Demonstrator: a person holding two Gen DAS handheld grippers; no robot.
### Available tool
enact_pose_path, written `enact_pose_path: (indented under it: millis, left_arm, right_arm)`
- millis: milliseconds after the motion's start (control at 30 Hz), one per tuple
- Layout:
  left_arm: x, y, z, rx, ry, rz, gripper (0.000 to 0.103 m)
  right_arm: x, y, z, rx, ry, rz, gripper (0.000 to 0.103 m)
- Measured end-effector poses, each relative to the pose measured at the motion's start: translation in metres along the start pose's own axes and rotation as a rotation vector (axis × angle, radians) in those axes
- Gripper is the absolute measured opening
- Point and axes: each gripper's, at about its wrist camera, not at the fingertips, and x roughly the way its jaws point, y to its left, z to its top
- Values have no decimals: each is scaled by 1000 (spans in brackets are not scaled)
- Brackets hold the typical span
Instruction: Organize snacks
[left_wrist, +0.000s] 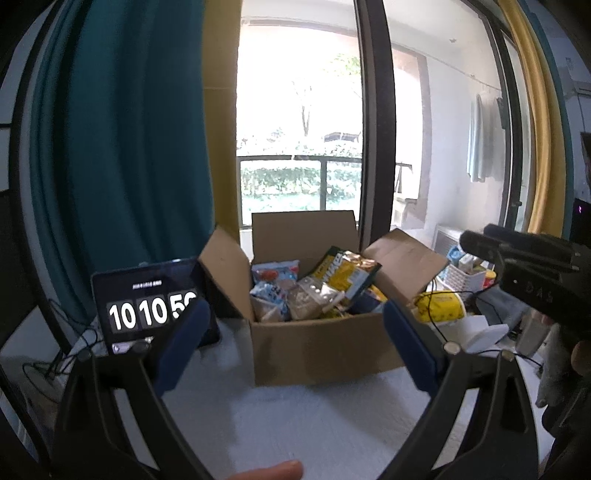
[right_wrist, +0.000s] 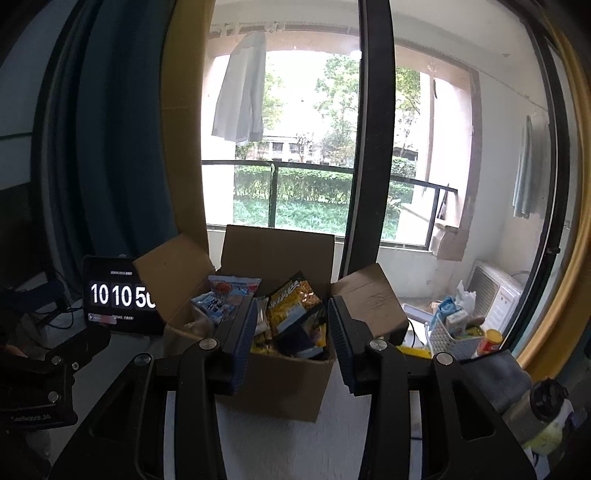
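Shirt (right_wrist: 240, 99) in right view only

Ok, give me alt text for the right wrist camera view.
An open cardboard box packed with snack bags sits on a white table, framed by the right hand-held gripper, open and empty. A tablet clock stands left, a balcony window behind.

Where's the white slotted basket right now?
The white basket shows at the right in both wrist views, right of the open cardboard box, beyond its right flap, next to a yellow package.
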Motion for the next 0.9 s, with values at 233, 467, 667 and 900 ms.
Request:
enact_pose_path:
  millis: [233,467,667,900]
  left_arm:
    - [-36,-3,-20,4,-2,5,96]
    - [-65,5,-45,-3,-17,59,96]
    - [-88,12,-74,-35,-14,55,96]
    - [-117,20,-104,-30,-18,60,96]
  right_arm:
    - [-30,3,-22,13,9,-2,43]
    - [-65,17,-49,-16,1,3,56]
    - [-91,28,-75,-24,-19,16,58]
    - [-112,36,-104,-2,-43,28,62]
